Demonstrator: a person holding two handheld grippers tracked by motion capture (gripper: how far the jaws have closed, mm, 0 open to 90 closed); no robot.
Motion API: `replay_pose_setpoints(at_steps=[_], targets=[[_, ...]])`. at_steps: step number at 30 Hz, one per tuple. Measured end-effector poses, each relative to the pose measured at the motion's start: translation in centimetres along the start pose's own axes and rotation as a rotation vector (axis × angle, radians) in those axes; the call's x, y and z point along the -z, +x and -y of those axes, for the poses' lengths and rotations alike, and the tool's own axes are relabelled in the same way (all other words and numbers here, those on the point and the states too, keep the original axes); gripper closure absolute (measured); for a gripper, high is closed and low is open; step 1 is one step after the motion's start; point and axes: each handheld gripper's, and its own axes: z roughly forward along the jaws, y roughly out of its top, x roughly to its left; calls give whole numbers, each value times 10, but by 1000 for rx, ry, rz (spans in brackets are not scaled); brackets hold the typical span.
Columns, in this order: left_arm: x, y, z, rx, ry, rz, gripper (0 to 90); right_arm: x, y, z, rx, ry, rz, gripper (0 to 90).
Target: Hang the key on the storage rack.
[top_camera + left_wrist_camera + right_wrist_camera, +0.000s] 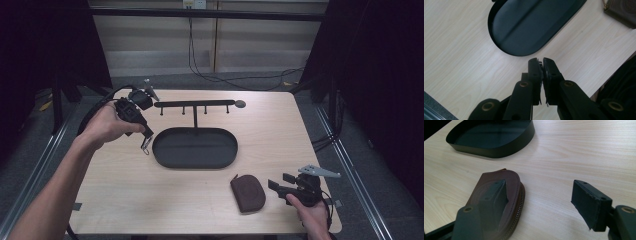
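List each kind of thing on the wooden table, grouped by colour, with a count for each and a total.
Black oval tray: 1
Black hook rack standing behind the tray: 1
Brown zipped pouch: 1
Small metal clip-like item hanging from the shut left claw: 1
Total: 4

A fixed high camera looks forward and down over the whole tabletop (120, 190). Two close cameras ride the tongs: the left peers steeply down, the right skims low across. All three share the black oval tray (195, 148).
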Motion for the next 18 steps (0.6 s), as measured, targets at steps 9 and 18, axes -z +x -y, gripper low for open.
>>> replay_pose_setpoints(at_steps=[9, 18], targets=[[4, 2, -20, -13, 0, -6, 857, 1, 0, 0, 0, -1, -1, 290], [5, 10, -36, 10, -9, -9, 856, 1, 0, 0, 4, -3, -9, 290]])
